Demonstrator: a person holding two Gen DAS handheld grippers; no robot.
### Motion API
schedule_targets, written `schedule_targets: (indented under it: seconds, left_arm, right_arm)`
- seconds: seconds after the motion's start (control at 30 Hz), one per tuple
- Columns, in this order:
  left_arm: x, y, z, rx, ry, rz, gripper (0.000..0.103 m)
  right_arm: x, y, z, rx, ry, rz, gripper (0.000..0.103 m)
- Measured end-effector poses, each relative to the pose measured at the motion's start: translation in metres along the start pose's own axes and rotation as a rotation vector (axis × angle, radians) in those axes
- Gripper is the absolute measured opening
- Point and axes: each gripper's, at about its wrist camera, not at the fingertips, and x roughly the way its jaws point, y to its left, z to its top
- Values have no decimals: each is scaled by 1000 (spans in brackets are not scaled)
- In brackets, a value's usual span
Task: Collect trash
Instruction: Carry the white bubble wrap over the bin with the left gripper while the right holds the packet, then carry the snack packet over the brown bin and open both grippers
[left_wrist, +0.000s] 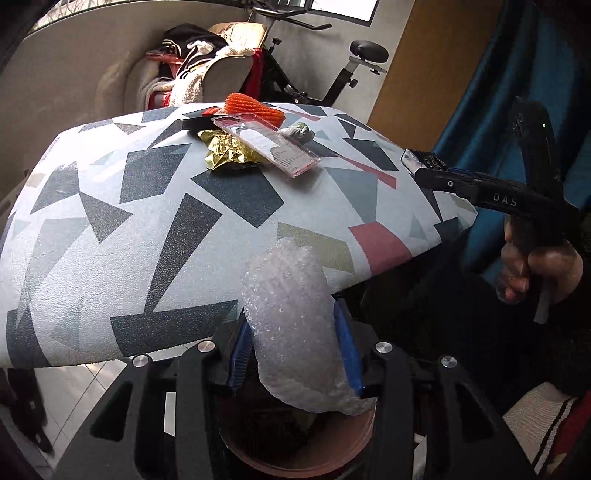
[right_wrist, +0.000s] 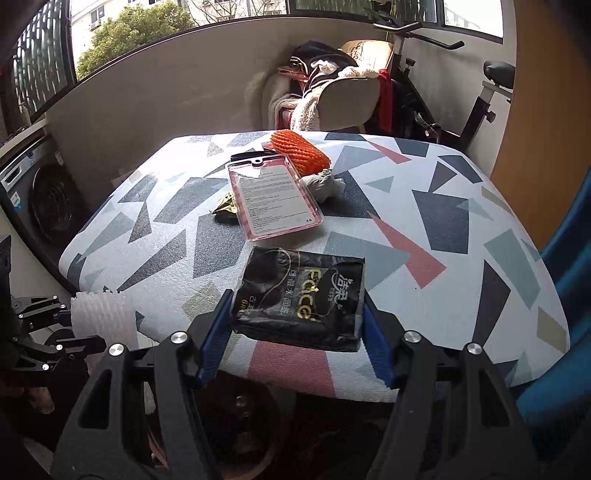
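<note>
My left gripper (left_wrist: 295, 350) is shut on a roll of clear bubble wrap (left_wrist: 291, 321), held over a round brown bin (left_wrist: 295, 454) below the table's near edge. My right gripper (right_wrist: 295, 332) is shut on a black tissue packet (right_wrist: 299, 295) above the near edge of the patterned table (right_wrist: 461, 229). It also shows at the right of the left wrist view (left_wrist: 428, 162). Farther back lie a pink clear phone case (right_wrist: 271, 197), a gold wrapper (left_wrist: 225, 153), orange foam netting (right_wrist: 301, 151) and a crumpled white-green wad (right_wrist: 321, 182).
A chair piled with clothes (right_wrist: 332, 85) and an exercise bike (right_wrist: 461, 110) stand behind the table. A washing machine (right_wrist: 37, 199) is at the left. Blue fabric (right_wrist: 565, 295) hangs at the right.
</note>
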Motion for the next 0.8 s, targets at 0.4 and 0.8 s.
schedule_targets:
  seconds: [0.4,0.8]
  left_arm:
    - [-7,-11,-9,3,-18,-24,69]
    - [-39,13,-13,-71,-121,84,82]
  right_arm:
    - [1,4,-10,2,14,6,65]
    - [12,34,-37,-48,45,71,65]
